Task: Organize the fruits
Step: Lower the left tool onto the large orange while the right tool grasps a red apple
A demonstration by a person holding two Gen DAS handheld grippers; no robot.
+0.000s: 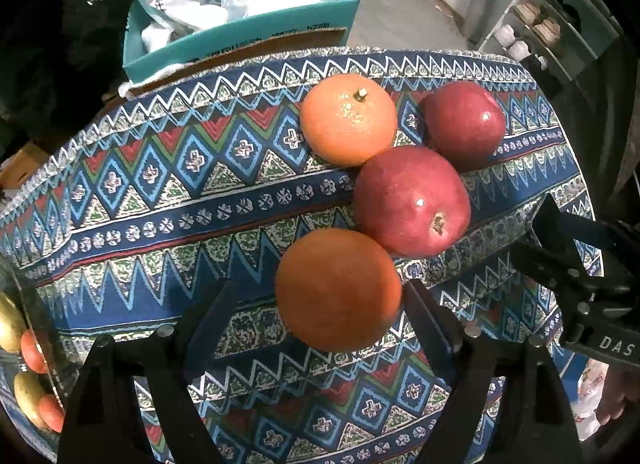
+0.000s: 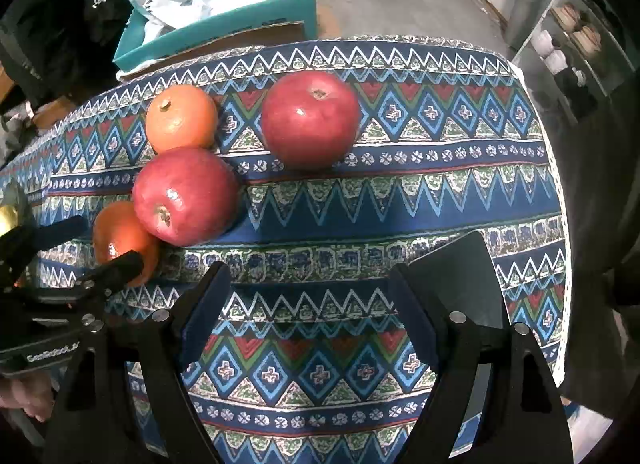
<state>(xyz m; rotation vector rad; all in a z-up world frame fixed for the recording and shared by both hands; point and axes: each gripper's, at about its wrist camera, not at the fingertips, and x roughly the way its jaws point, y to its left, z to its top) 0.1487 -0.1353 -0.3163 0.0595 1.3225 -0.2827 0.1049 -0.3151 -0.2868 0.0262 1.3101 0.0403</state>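
Two oranges and two red apples lie on a patterned blue tablecloth (image 1: 160, 192). The near orange (image 1: 338, 290) sits between the open fingers of my left gripper (image 1: 320, 300), which are spread either side of it without closing. The near apple (image 1: 412, 200) touches it; behind lie the far orange (image 1: 348, 118) and far apple (image 1: 464, 124). My right gripper (image 2: 312, 272) is open and empty over bare cloth, right of the near apple (image 2: 186, 194), near orange (image 2: 122, 242), far orange (image 2: 182, 118) and far apple (image 2: 310, 118). The left gripper shows in the right wrist view (image 2: 104, 248).
A teal cardboard box (image 1: 240, 40) with white bags stands beyond the table's far edge. A clear container with yellow and red fruit (image 1: 24, 364) sits at the left edge. A white shelf with cups (image 1: 536, 24) stands at the back right. The right gripper's body (image 1: 580, 284) is close on the right.
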